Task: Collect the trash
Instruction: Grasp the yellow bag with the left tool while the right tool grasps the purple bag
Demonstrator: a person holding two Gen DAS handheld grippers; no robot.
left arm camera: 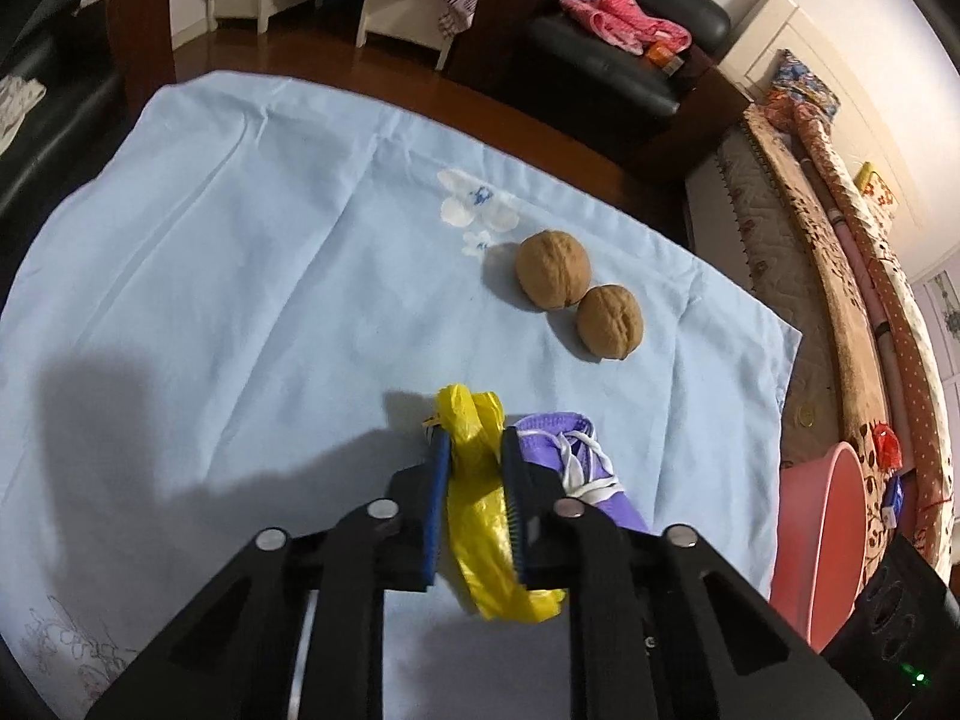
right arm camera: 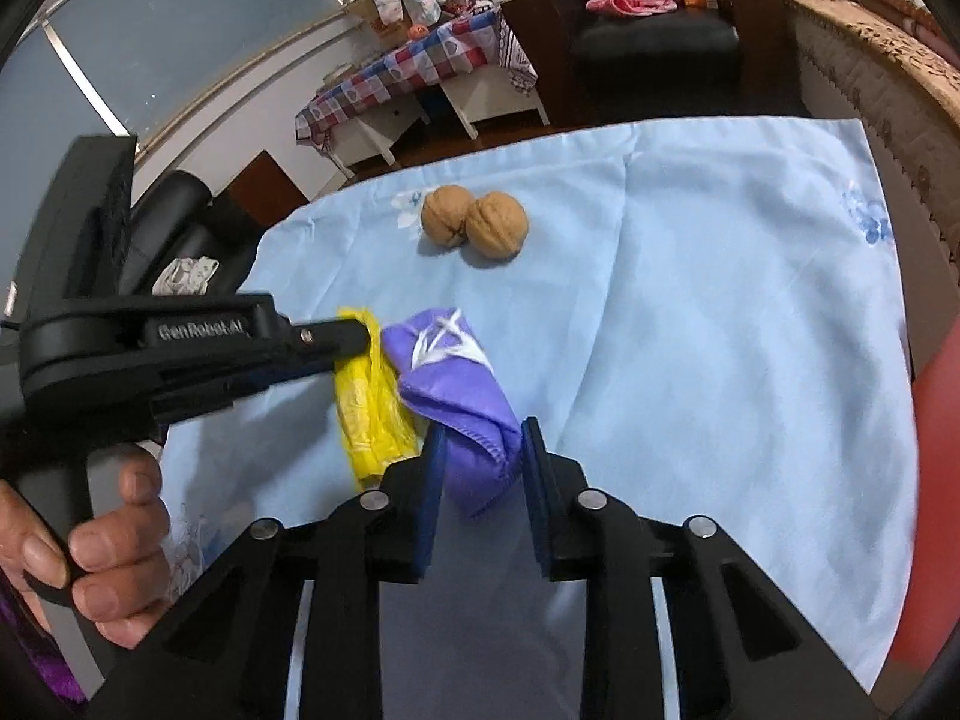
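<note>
The crumpled yellow plastic bag lies on the near part of the bench, on its light blue cloth, and the left gripper has its jaws closed onto the bag's bunched middle, the blue pads pressing it from both sides. Touching the bag on its right is a folded purple cloth with white cords across its top; the right gripper has its jaws partly apart, one on each side of this cloth's near end, at or just beside its edges, and whether they press it cannot be told. Farther out on the cloth two walnuts sit touching each other. Off the bench's right edge stands a pink plastic basin.
</note>
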